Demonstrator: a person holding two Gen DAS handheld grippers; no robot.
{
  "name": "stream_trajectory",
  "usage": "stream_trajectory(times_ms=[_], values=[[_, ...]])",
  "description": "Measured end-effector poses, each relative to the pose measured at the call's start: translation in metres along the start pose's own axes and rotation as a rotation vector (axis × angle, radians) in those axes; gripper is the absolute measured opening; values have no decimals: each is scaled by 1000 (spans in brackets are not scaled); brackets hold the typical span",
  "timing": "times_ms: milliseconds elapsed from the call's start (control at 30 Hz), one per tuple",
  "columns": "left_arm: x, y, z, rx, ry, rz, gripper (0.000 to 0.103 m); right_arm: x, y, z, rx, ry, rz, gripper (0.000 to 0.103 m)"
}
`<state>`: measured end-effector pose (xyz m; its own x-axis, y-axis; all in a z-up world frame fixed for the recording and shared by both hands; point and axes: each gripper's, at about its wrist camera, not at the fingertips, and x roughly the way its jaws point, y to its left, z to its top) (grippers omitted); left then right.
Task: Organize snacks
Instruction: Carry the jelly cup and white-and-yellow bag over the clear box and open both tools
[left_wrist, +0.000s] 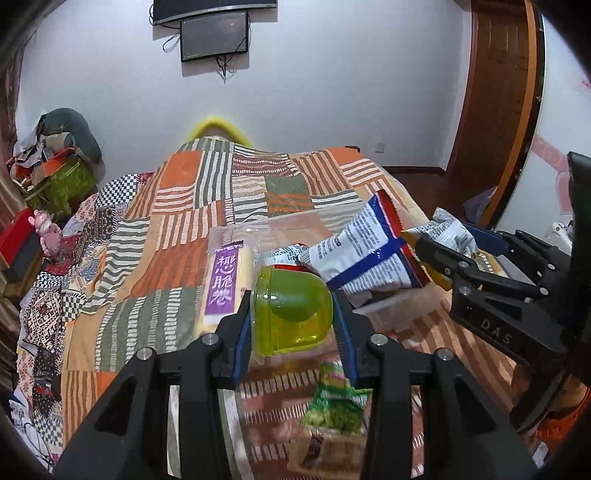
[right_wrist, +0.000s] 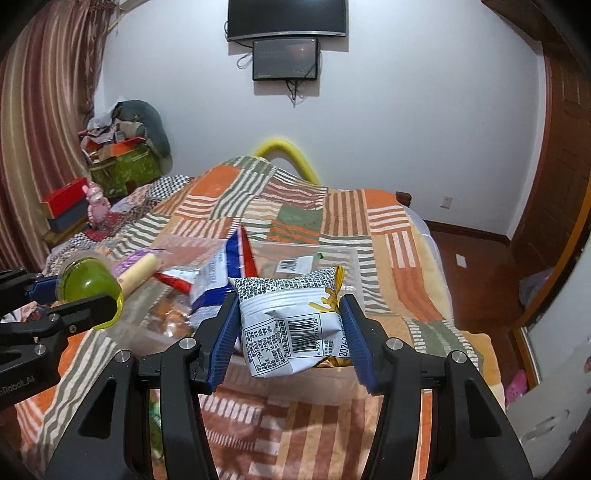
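The left tongs (left_wrist: 291, 317) clamp a green jelly cup (left_wrist: 291, 314) above the clear bin (right_wrist: 343, 254); the right tongs (right_wrist: 290, 325) clamp a white snack bag (right_wrist: 291, 328). Open quilt (left_wrist: 177, 229) stretches leftward. Only the left view shows the green packet (left_wrist: 338, 402) below.

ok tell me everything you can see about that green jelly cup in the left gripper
The green jelly cup is a small translucent yellow-green plastic tub with a darker green lump inside and a wider rim. It lies on its side, clamped between the blue pads of the left gripper, rim toward the left pad, lifted clear of the patchwork bedspread. Nothing else touches it; snack packets sit behind it.
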<state>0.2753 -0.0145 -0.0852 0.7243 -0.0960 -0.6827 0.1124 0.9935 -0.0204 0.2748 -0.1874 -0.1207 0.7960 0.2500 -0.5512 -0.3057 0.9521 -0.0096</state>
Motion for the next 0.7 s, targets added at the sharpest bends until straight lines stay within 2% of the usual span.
stream_trajectory(times_ms=[233,500,600,700], values=[[32,4,8,-15,24,23,40,11,-5,-3,24,15,-25,51],[50,1,5,-4,37,46,40,14,-11,-6,27,32,-40,51],[49,-6,3,33,24,79,40,15,-9,-6,21,41,-46,54],[45,-10,2,51,9,93,40,12,-8,-7,15,42,-46,63]])
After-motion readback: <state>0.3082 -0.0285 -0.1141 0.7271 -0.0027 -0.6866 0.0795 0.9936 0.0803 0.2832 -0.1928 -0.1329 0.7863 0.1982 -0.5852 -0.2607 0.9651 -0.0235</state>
